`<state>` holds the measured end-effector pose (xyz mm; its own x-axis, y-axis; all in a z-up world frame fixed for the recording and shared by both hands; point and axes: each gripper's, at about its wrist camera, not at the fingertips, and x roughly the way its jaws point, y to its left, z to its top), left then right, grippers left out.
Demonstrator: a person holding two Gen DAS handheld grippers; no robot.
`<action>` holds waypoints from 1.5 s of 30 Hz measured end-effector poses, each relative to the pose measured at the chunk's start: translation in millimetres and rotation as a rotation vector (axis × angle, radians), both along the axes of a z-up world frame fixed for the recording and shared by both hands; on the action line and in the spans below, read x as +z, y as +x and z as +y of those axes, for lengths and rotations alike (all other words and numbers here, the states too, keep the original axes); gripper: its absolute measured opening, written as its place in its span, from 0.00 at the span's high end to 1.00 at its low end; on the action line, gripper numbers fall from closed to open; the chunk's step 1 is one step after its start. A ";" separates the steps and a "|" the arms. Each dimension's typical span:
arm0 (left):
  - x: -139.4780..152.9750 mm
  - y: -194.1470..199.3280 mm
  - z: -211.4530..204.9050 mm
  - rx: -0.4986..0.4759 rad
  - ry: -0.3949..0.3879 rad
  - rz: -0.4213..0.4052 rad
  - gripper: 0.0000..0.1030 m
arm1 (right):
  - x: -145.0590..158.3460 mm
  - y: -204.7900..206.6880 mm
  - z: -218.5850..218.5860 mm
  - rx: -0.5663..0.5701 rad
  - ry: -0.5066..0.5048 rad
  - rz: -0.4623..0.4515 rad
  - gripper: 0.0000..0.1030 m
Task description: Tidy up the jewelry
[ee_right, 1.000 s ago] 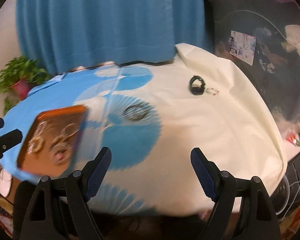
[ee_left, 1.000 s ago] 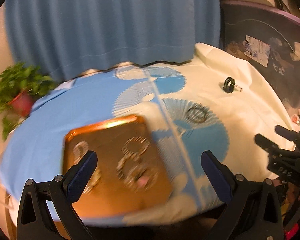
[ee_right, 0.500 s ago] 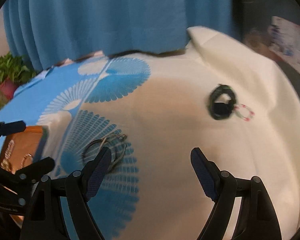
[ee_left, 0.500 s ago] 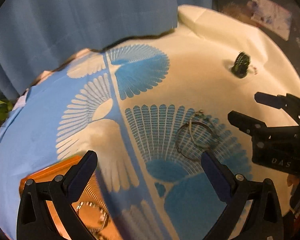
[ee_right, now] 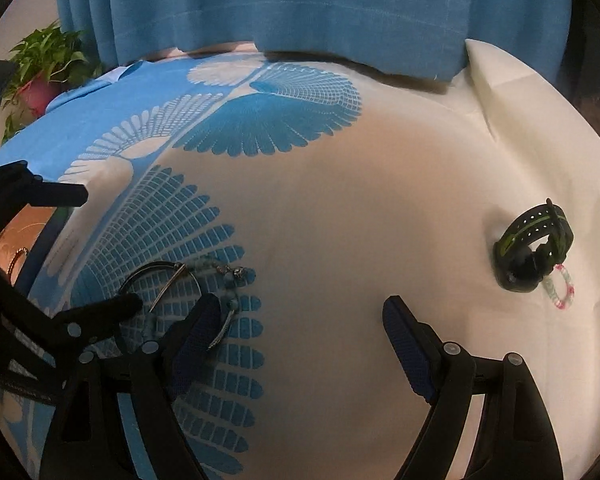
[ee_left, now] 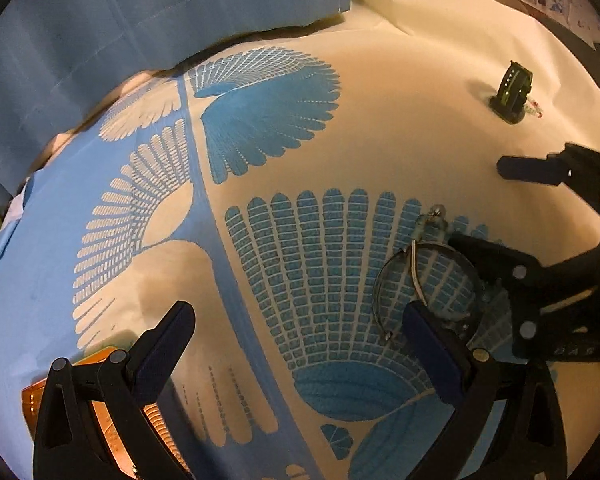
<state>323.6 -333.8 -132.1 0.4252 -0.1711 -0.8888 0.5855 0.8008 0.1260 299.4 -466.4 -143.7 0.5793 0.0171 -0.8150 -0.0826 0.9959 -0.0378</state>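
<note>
Thin metal bangles with a beaded bracelet (ee_left: pixel 418 276) lie on the blue fan print of the tablecloth; they also show in the right wrist view (ee_right: pixel 188 284). My left gripper (ee_left: pixel 300 344) is open, its right finger (ee_left: pixel 432 344) touching the bangles' near rim. My right gripper (ee_right: pixel 300 328) is open, its left finger (ee_right: pixel 196 328) over the bangles' near edge. It shows in the left wrist view (ee_left: pixel 496 208) with one finger at the bangles. A black and green watch (ee_right: pixel 534 248) stands at the right with a small pink-white beaded ring (ee_right: pixel 560 286) beside it.
An orange tray (ee_left: pixel 104 420) holding jewelry lies at the near left, mostly behind my left gripper; it also shows in the right wrist view (ee_right: pixel 28 228). A blue curtain (ee_right: pixel 300 8) hangs behind the table. A potted plant (ee_right: pixel 44 68) stands at the far left.
Both grippers moved forward and down from over the tray to the bangles. They now flank the bangles closely, and the tray has dropped to the frame edge.
</note>
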 end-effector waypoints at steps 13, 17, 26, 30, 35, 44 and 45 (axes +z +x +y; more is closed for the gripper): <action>14.8 -21.6 -13.1 -0.177 -0.129 0.078 0.99 | 9.9 -15.0 27.9 0.072 -0.072 -0.049 0.94; 40.2 -31.0 0.2 -0.154 -0.179 0.047 0.99 | 37.4 -34.0 25.1 0.026 -0.079 -0.130 0.94; 107.9 -80.4 31.7 -0.156 -0.241 -0.062 1.00 | 112.6 -87.8 43.4 -0.026 -0.149 -0.263 0.94; 124.1 -103.6 47.5 -0.161 -0.248 -0.094 1.00 | 130.6 -119.3 56.3 -0.056 -0.173 -0.281 0.94; 115.2 -115.5 62.6 -0.149 -0.222 -0.099 0.98 | 130.8 -154.7 59.9 -0.113 -0.122 -0.263 0.94; 69.3 -79.8 44.3 -0.091 -0.201 0.021 0.31 | 92.7 -156.3 38.6 -0.211 0.005 -0.190 0.94; 61.6 -70.9 38.9 -0.081 -0.190 0.036 0.31 | 88.8 -152.5 35.7 -0.216 0.017 -0.189 0.94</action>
<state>252.7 -295.0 -70.5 0.3720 -0.3692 -0.8517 0.6500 0.7586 -0.0449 146.9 -430.7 -54.9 0.7129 -0.1106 -0.6925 0.1384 0.9903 -0.0158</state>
